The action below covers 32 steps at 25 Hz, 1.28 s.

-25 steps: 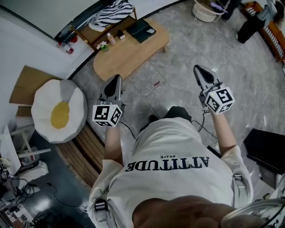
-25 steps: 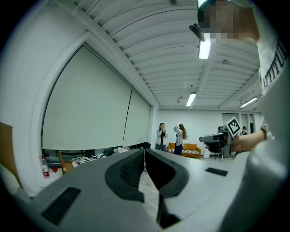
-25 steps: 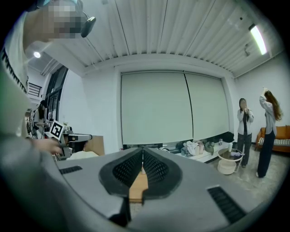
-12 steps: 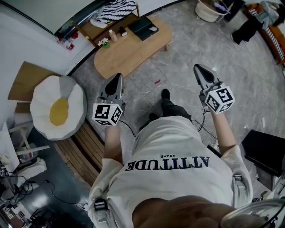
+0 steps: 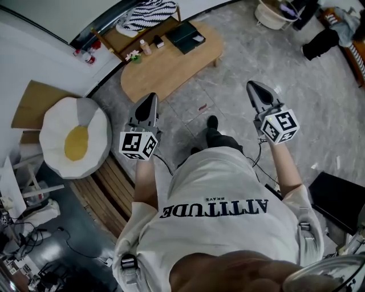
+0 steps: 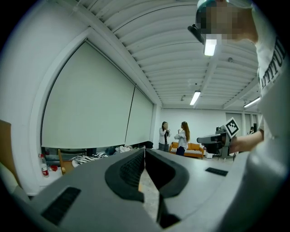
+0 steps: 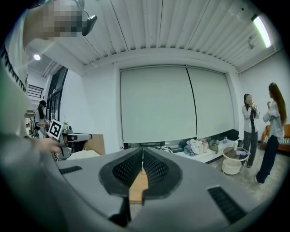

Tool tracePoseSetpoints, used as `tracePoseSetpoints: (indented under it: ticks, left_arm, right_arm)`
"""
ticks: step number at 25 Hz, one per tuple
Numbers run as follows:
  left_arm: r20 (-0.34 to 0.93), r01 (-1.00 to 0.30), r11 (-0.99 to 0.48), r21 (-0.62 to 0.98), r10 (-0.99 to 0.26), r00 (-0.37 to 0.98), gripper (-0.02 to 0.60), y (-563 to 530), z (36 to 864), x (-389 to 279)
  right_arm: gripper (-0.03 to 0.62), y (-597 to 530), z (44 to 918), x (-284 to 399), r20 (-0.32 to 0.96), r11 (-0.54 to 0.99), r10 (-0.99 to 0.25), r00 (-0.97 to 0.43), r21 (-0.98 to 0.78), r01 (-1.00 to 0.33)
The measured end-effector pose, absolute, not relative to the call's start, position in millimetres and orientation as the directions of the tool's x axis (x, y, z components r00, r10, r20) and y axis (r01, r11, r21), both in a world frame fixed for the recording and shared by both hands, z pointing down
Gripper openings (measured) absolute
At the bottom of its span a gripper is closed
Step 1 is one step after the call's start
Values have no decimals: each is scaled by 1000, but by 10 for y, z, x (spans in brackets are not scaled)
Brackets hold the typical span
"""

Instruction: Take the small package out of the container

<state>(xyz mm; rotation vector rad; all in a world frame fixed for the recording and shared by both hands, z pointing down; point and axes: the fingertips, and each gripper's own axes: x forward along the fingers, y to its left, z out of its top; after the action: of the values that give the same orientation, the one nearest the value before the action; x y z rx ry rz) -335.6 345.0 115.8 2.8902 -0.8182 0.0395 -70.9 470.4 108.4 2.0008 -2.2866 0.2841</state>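
Dark container (image 5: 183, 35) on low wooden table (image 5: 171, 67), small bottle (image 5: 143, 48) beside, striped cloth (image 5: 149, 12) behind

— Where does the low table (image 5: 171, 60) stand?
— On the floor ahead of the person, just past the left gripper (image 5: 151, 97). The right gripper (image 5: 251, 85) is held out well to the right of it, over bare floor.
— What lies on it?
— A flat box (image 5: 187, 35) at its far right end, and small bottles (image 5: 142, 47) and a little plant (image 5: 133, 57) at its left end.
— Behind it?
— A bench (image 5: 117, 41) along the wall, with a heap of cloth (image 5: 145, 14) on it.
— To the left?
— A floor cushion (image 5: 74, 140), with a cardboard sheet (image 5: 31, 108) behind it and slatted boards (image 5: 108, 191) nearer the person.
— To the right?
— A round side table (image 5: 272, 14) far off. Two people (image 6: 164, 135) stand before a sofa (image 6: 192, 148).
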Motion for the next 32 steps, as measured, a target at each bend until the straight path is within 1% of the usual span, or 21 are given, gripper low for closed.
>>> tracePoseSetpoints:
  ticks: [20, 27, 32]
  left_arm:
    - [92, -566, -819, 94, -559, 824, 23, 2504, 1126, -1844]
    - [104, -570, -817, 88, -562, 821, 23, 2306, 1163, -1359]
    - [114, -576, -811, 100, -565, 817, 23, 2222, 1218, -1169]
  right_arm:
    - [21, 3426, 1158, 793, 147, 207, -963, -227, -141, -968]
    - [21, 3145, 1179, 1176, 136, 245, -955, -266, -149, -958]
    - [21, 3047, 1258, 1417, 141, 238, -955, -262, -164, -957]
